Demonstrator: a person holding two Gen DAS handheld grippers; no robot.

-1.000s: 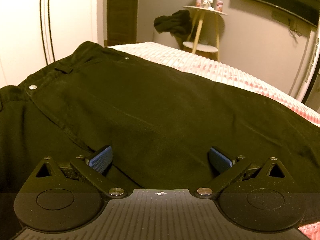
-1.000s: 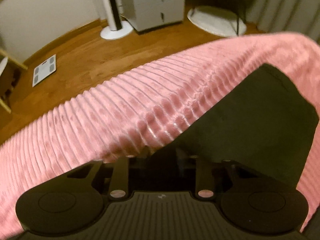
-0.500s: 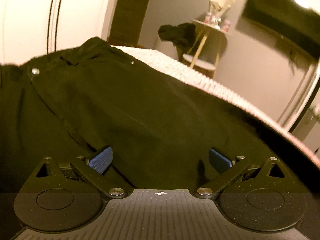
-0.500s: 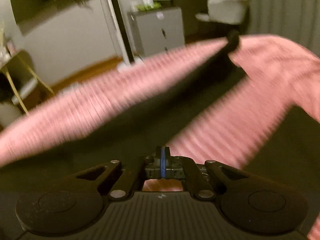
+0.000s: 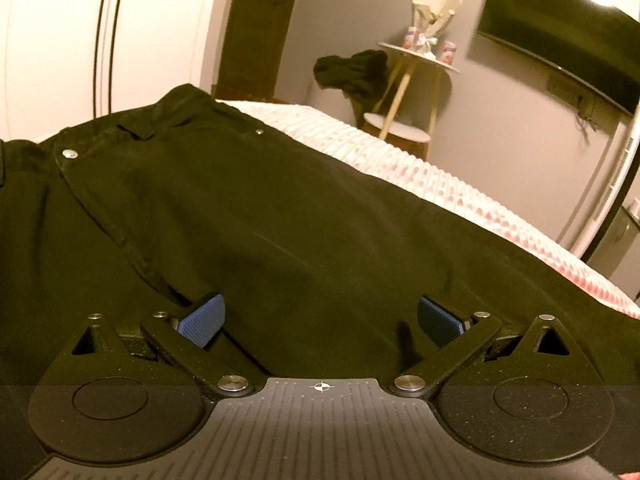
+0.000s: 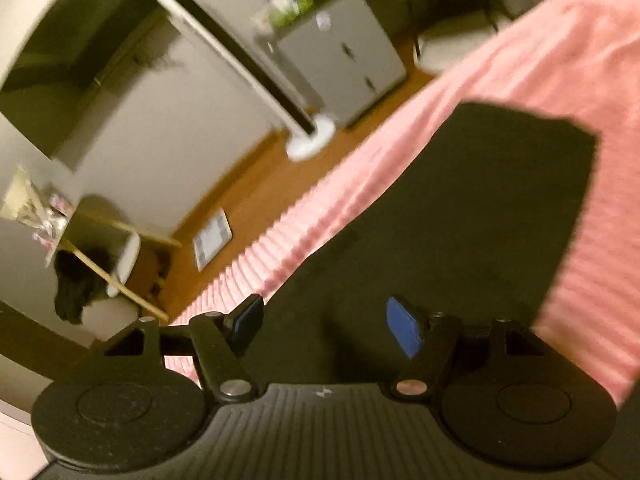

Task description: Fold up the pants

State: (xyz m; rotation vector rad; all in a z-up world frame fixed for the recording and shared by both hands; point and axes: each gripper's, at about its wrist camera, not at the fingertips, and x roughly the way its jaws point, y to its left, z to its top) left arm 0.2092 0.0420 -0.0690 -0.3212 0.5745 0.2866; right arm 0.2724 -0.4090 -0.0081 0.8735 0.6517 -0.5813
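Note:
Black pants (image 5: pixel 248 216) lie spread on a pink ribbed bedspread (image 5: pixel 460 196), waistband and metal button (image 5: pixel 70 154) at the upper left of the left wrist view. My left gripper (image 5: pixel 320 320) is open, its blue pads low over the seat of the pants. In the right wrist view a pant leg (image 6: pixel 460 216) lies flat on the bedspread (image 6: pixel 568 64), its hem at the upper right. My right gripper (image 6: pixel 326 326) is open and empty just above the leg. That view is blurred.
A small round side table (image 5: pixel 418 54) with a dark garment (image 5: pixel 356 70) hung on it stands beyond the bed. A wall-mounted TV (image 5: pixel 560 28) is at the right. Wooden floor (image 6: pixel 256 200), a scale (image 6: pixel 212 238), a fan base (image 6: pixel 310 140) and a grey cabinet (image 6: pixel 344 64) lie past the bed edge.
My right gripper was shut on the pant leg and swung it across; it has now opened and the leg lies flat. My left gripper stayed open over the pants, shifting slightly.

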